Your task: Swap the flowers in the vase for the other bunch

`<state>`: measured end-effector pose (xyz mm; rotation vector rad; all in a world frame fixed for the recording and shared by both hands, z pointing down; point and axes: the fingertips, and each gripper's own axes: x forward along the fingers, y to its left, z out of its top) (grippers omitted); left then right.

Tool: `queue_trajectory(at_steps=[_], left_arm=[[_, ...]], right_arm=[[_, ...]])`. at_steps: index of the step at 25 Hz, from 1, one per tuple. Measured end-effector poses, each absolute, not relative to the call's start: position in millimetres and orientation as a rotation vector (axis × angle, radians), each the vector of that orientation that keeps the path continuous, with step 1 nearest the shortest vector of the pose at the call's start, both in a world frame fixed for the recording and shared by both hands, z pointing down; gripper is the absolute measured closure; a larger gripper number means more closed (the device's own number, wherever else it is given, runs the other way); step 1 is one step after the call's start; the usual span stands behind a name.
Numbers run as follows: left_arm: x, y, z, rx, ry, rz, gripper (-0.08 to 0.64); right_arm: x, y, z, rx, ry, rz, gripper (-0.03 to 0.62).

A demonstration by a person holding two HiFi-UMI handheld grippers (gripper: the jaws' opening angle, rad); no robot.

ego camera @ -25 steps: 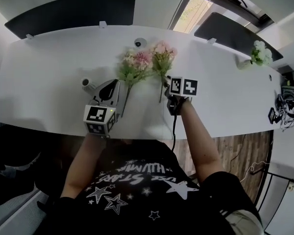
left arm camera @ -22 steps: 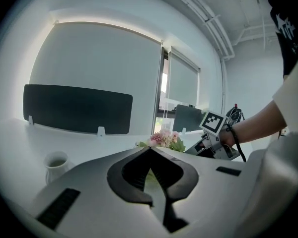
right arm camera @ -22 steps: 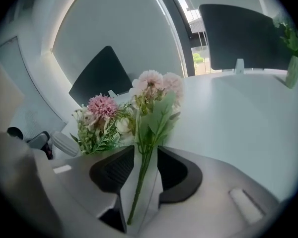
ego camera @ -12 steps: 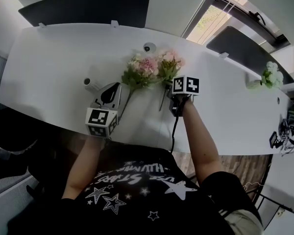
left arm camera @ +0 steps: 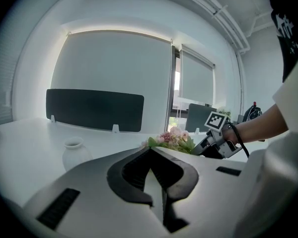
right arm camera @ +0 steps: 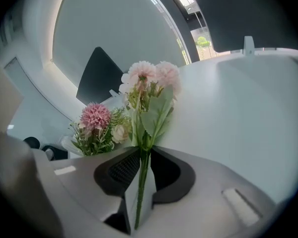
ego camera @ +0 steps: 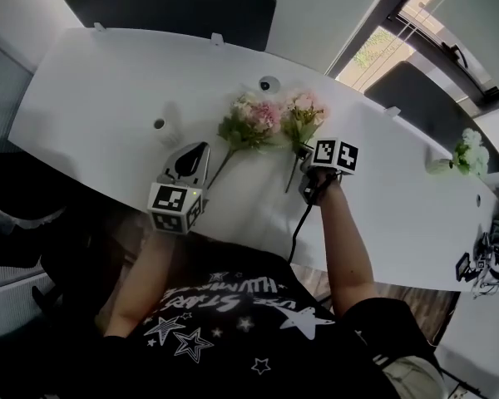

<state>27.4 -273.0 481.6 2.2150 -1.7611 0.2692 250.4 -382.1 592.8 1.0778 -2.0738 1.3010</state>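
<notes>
Two pink-and-green flower bunches lie side by side on the white table (ego camera: 91,73). The right bunch (ego camera: 303,115) has its thin green stem (right arm camera: 140,182) running between the pads of my right gripper (ego camera: 304,151), whose jaws have just been closing and now pinch it. The left bunch (ego camera: 251,123) lies loose beside it and shows too (right arm camera: 97,128). A small white vase (ego camera: 159,125) stands empty, left of my left gripper (ego camera: 194,148), which is shut with nothing in it. From the left gripper view the vase (left arm camera: 73,152) is at left and the flowers (left arm camera: 174,139) are ahead.
A small round dark device (ego camera: 269,83) sits behind the flowers. A white flower bunch (ego camera: 468,152) lies at the table's far right end. Dark partition panels (ego camera: 175,11) line the far edge. A black cable (ego camera: 298,223) trails from the right gripper.
The head view has swung, so everything sits further right and lower. My right gripper has stayed at the right bunch's stem, a little lower. My left gripper has hardly moved.
</notes>
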Motion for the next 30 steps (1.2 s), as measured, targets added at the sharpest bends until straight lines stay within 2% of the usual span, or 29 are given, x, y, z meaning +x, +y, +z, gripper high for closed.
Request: queue_trajectory(at_steps=[14,20,25,30], left_arm=[[22,-247,478,2.246,-1.744,0.212,0.552],[26,-247,483,2.283,-1.667,0.229,0.552],[14,-250,477,2.318,-1.653,0.227,0.552],[-1,-251,469,2.324,-1.668,0.212,0.552]], right_arm=[[287,-356,554,1.221,-2.187,1.323,0.535],[289,-341,535,1.294,-2.24,1.471,0.538],[275,-339,506,1.31,-2.395,1.568,0.54],[247,-340,455,1.25,-2.679,1.531,0.54]])
